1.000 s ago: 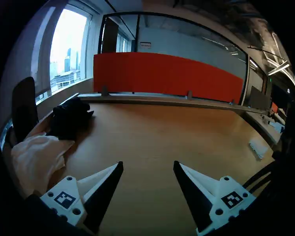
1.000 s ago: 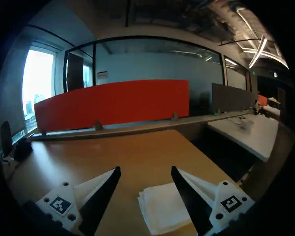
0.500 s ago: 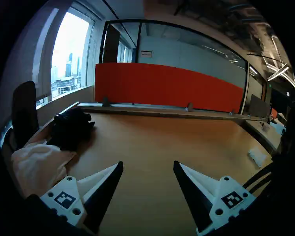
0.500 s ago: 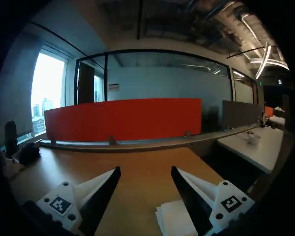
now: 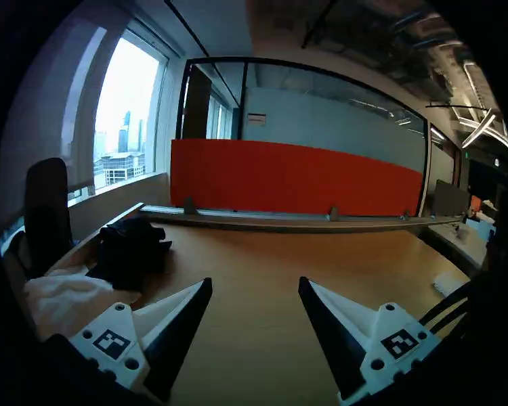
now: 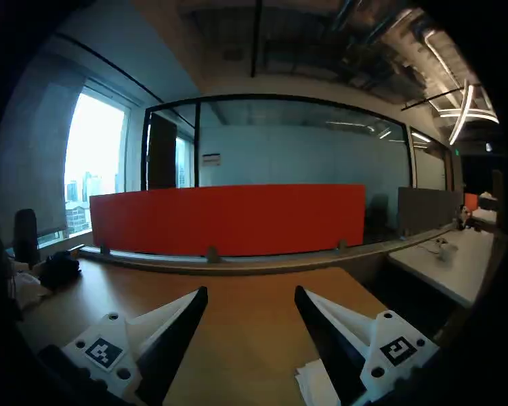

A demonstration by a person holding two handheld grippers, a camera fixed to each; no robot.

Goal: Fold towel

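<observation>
We count two grippers, both empty with fingers spread wide: left gripper, right gripper. One folded white towel lies on the brown wooden desk at the bottom of the right gripper view, partly behind the right-hand finger. In the left gripper view it's a small patch at far right. One crumpled pale cloth and one black fabric bundle sit large at lower left there. Right gripper view gives a clear look at one white desk, right side.
</observation>
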